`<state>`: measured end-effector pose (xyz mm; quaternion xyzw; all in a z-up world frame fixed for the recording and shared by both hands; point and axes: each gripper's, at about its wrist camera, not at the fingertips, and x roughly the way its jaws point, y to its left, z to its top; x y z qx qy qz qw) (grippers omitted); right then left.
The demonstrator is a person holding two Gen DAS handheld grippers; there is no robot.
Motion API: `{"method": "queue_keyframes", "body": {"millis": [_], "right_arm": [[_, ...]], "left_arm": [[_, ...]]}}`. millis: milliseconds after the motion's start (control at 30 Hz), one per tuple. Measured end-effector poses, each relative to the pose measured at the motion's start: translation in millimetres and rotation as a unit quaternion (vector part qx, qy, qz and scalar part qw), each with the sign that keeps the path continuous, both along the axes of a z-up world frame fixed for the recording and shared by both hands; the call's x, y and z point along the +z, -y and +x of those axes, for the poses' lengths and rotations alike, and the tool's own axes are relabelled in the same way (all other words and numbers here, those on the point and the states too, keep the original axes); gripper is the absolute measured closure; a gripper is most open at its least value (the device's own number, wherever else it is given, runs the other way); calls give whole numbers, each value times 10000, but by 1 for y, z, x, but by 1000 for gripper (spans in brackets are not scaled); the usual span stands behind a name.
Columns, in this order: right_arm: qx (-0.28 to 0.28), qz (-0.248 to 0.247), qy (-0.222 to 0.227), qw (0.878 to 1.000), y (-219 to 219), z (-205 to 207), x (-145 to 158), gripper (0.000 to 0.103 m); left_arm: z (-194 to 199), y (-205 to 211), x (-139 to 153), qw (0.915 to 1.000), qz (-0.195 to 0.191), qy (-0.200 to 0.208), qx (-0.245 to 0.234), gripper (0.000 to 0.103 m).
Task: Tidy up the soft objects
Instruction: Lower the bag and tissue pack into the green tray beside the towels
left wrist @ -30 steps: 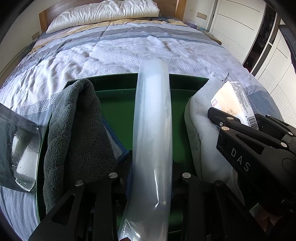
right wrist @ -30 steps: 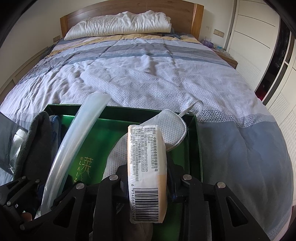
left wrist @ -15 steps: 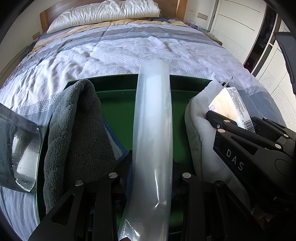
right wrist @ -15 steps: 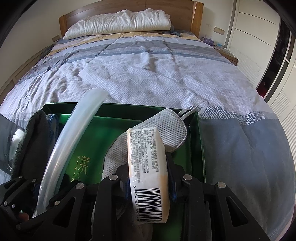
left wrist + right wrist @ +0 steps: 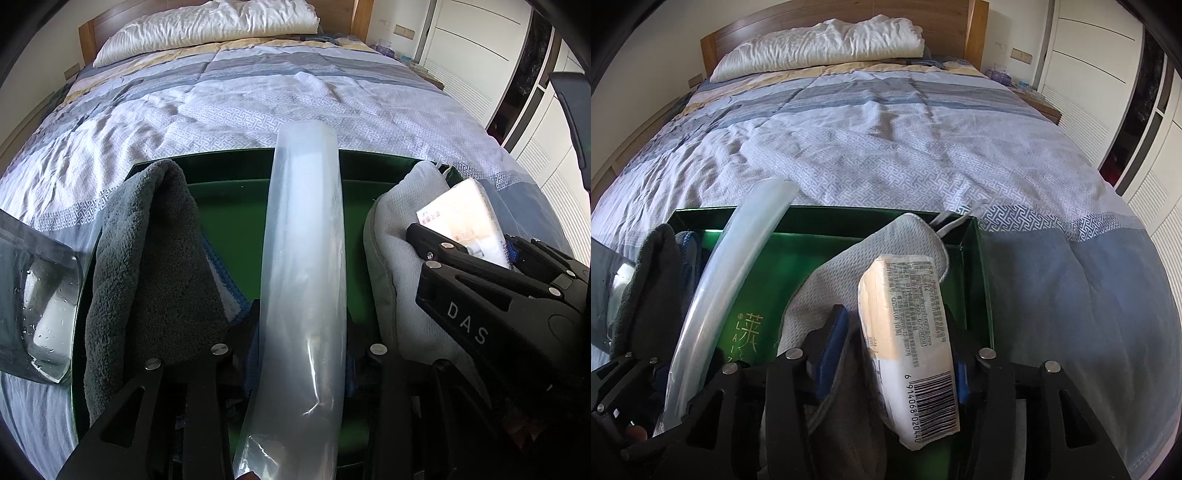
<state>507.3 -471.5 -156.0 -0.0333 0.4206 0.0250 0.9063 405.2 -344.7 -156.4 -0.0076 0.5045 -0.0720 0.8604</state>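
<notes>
A green box (image 5: 236,206) (image 5: 820,254) lies on the bed. My left gripper (image 5: 301,347) is shut on a long translucent plastic roll (image 5: 304,258) that reaches over the box; the roll also shows in the right wrist view (image 5: 738,266). A dark grey towel (image 5: 147,258) hangs over the box's left wall, a blue cloth under it. A pale grey padded cloth (image 5: 871,258) (image 5: 399,243) lies in the box's right side. My right gripper (image 5: 897,343) has its jaws spread; a tissue packet (image 5: 912,332) rests between them on the padded cloth.
The bed's patterned grey-blue quilt (image 5: 886,140) stretches ahead to a white pillow (image 5: 820,48) and wooden headboard. A clear plastic pouch (image 5: 40,295) lies on the quilt left of the box. White wardrobe doors (image 5: 1145,122) stand at the right.
My right gripper lowered the tissue packet onto the padded cloth and its jaws spread apart, loosening the packet. The left gripper and its roll stayed still.
</notes>
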Motion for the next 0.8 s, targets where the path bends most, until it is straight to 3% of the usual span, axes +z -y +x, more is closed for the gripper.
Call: {"method": "queue_keyframes", "body": {"millis": [400, 533, 800], "right_arm": [[18, -13, -26, 10000, -1, 2, 0, 48], [7, -37, -32, 10000, -1, 2, 0, 35], [-29, -64, -15, 10000, -1, 1, 1, 29]], "left_arm": [[1, -2, 0, 10000, -16, 10, -24, 71], [0, 0, 0, 10000, -24, -21, -68, 58], [0, 2, 0, 10000, -51, -28, -64, 54]]}}
